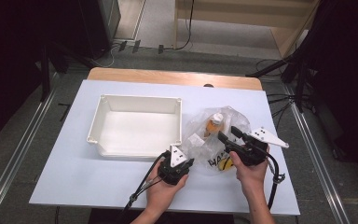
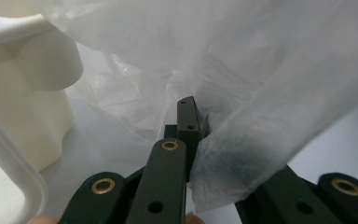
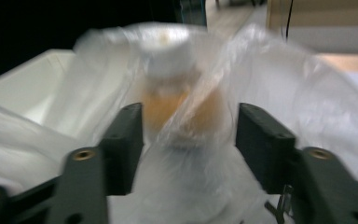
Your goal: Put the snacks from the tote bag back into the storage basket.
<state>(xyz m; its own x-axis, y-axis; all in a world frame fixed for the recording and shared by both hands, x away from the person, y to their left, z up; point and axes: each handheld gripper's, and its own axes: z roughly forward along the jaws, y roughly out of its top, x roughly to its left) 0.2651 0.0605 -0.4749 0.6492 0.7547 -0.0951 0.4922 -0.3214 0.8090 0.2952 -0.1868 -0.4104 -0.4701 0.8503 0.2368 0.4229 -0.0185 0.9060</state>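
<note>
My left gripper (image 1: 176,164) pinches the clear bag's (image 1: 214,135) edge at lower centre, anchoring it. My right gripper (image 1: 227,136), jaws apart, straddles the orange bottle (image 3: 182,107) inside, beside the white tray (image 1: 135,108).

**3 cameras: 1 overhead, 2 riding the grippers**

The high view looks forward and down from above the person's side, taking in the whole bench (image 1: 121,186), with both forearms entering at the bottom of the frame.

The left gripper view sits very close behind its own fingers (image 2: 186,121) at lower centre, facing the plastic bag (image 2: 261,70); a corner of the white tray (image 2: 28,84) shows at upper left.

The right gripper view, blurred, looks along its 2 fingers (image 3: 126,140) into the same bag (image 3: 284,84), with the tray (image 3: 37,79) at left.

All 3 views share the bag (image 1: 200,140) and the tray (image 1: 102,140).
</note>
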